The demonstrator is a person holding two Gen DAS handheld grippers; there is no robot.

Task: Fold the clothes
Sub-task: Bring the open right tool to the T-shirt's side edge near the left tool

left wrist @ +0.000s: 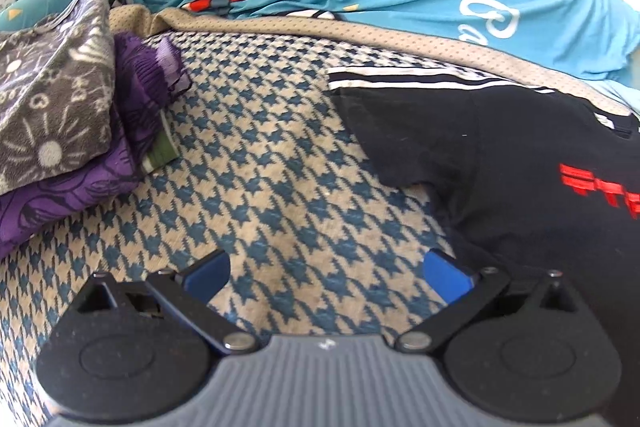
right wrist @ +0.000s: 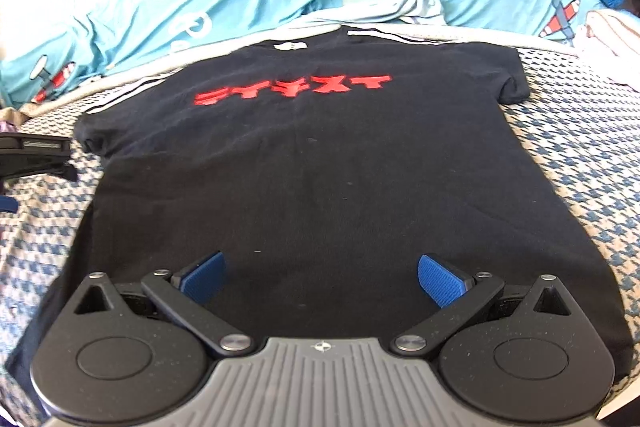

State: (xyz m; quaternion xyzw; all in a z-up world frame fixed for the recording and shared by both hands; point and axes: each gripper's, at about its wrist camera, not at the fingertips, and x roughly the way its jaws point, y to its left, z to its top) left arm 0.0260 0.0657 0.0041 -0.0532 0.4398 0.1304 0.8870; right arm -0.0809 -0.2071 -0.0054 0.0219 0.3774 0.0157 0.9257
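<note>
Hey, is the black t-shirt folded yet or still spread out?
Spread out, not folded. The black t-shirt lies flat on the bed, front up, both sleeves out, red lettering showing.

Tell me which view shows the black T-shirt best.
The right wrist view: the black T-shirt lies flat and nearly whole, both sleeves and the red lettering visible. The left wrist view catches only one sleeve, part of the body and a cut-off piece of the lettering.

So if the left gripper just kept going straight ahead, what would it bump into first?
Probably the houndstooth bed cover, which fills the gap between its open fingers. The black T-shirt lies just right of that line, the folded pile to the left. Depth is uncertain.
</note>
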